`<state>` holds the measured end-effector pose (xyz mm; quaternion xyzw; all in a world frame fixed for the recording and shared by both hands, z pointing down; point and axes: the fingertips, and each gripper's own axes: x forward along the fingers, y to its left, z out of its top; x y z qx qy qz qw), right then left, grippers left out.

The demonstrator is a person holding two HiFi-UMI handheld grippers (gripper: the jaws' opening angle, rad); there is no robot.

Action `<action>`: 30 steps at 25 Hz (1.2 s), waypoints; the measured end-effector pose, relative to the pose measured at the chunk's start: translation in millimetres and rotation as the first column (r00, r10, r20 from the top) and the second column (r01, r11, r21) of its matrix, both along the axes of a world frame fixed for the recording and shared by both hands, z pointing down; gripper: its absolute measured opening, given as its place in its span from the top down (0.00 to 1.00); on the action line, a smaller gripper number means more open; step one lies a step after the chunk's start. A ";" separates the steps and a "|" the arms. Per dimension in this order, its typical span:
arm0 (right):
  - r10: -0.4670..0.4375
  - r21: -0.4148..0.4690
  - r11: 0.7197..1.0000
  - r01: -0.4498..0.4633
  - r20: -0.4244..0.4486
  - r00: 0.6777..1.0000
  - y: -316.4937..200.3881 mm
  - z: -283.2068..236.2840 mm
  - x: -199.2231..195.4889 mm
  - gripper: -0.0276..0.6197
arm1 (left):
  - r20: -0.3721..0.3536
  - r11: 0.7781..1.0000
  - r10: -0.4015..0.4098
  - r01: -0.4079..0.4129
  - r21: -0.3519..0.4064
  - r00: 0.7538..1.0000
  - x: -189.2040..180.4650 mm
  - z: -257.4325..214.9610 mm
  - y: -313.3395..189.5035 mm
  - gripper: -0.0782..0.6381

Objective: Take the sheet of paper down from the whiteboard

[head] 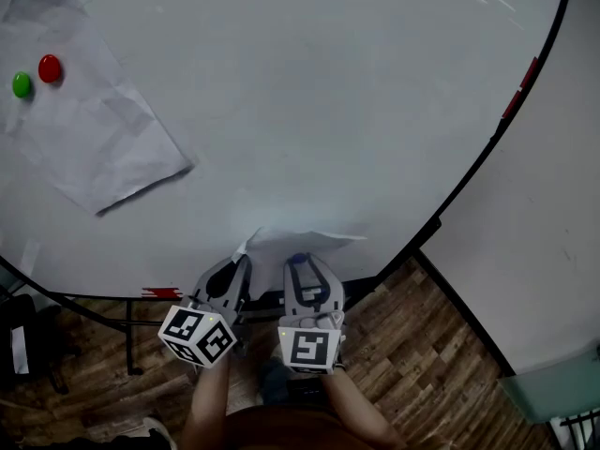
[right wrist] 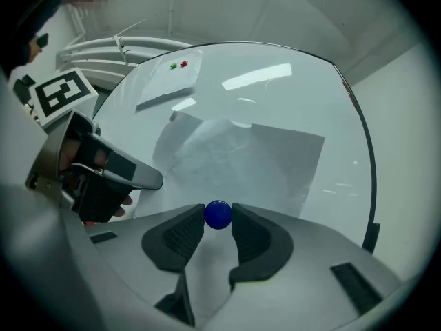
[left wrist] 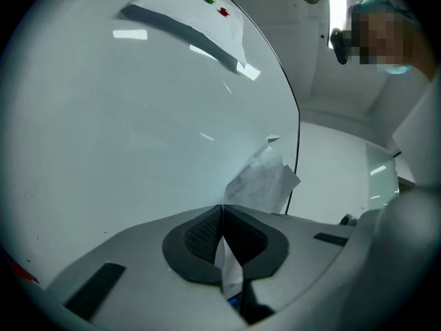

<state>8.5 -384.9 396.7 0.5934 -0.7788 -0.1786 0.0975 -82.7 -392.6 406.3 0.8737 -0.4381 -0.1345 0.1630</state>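
Left gripper (left wrist: 222,211) pinches the lower edge of the sheet of paper (right wrist: 248,158), low on the whiteboard (head: 328,92). Right gripper (right wrist: 218,221) clamps the blue magnet (right wrist: 218,214) – sheet apparently not yet taken down.

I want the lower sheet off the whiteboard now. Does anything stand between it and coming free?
Yes: the blue magnet sits at the sheet's near edge, gripped between the right gripper's pads. The left gripper is shut on the sheet's edge beside it. Nothing else visible lies on that sheet.
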 end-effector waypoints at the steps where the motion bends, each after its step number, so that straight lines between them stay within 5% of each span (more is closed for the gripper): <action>1: 0.001 -0.001 1.000 -0.001 0.005 1.000 1.4 -0.6 1.5 0.75 | -0.001 1.000 0.000 0.000 0.001 1.000 0.2 -0.5 1.8 0.86; 30: 0.015 -0.021 1.000 -0.013 0.086 0.996 48.5 -3.6 7.8 0.75 | -0.098 0.997 -0.052 0.046 -0.065 0.994 -59.5 -5.1 64.1 0.86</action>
